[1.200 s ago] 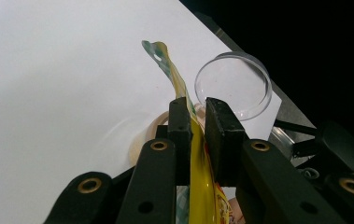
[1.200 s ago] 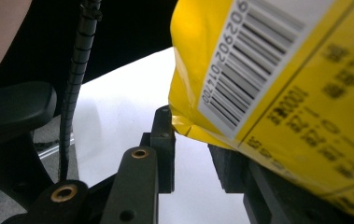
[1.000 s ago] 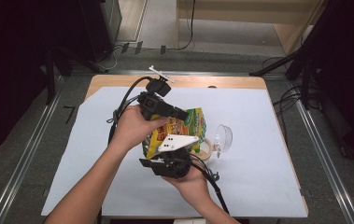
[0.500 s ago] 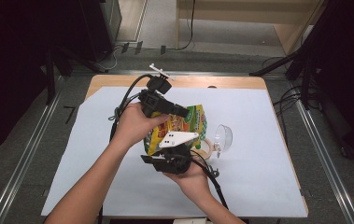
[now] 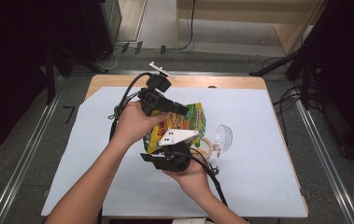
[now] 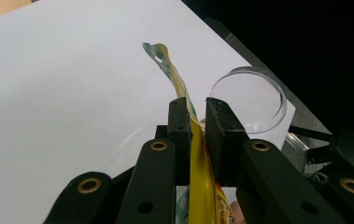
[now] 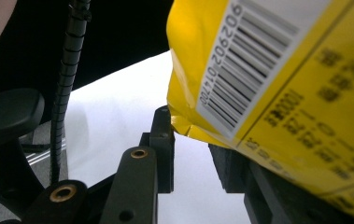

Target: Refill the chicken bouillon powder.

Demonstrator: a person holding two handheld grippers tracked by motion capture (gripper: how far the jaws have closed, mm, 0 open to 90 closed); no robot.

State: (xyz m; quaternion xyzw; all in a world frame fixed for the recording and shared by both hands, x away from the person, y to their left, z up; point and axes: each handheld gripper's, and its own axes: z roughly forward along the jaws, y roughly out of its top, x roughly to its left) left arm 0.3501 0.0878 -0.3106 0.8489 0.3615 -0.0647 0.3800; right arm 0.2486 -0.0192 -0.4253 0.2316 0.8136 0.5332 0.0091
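Observation:
A yellow and green snack bag (image 5: 186,122) hangs above the white-covered table (image 5: 263,182) between both grippers. My left gripper (image 5: 183,112) comes in from the left and is shut on the bag's upper edge. In the left gripper view the jaws (image 6: 197,116) pinch the thin yellow edge of the bag (image 6: 177,77). My right gripper (image 5: 153,153) sits just below, at the bag's lower end. In the right gripper view the bag's barcode corner (image 7: 282,93) fills the gap at the jaw tips (image 7: 191,126) and hides the right jaw's tip.
A clear round dish (image 5: 223,137) lies right of the bag and is also seen at the table edge (image 6: 249,100). A roll of tape (image 5: 206,145) rests beside it. Cables trail from both grippers, one hanging close by (image 7: 69,70).

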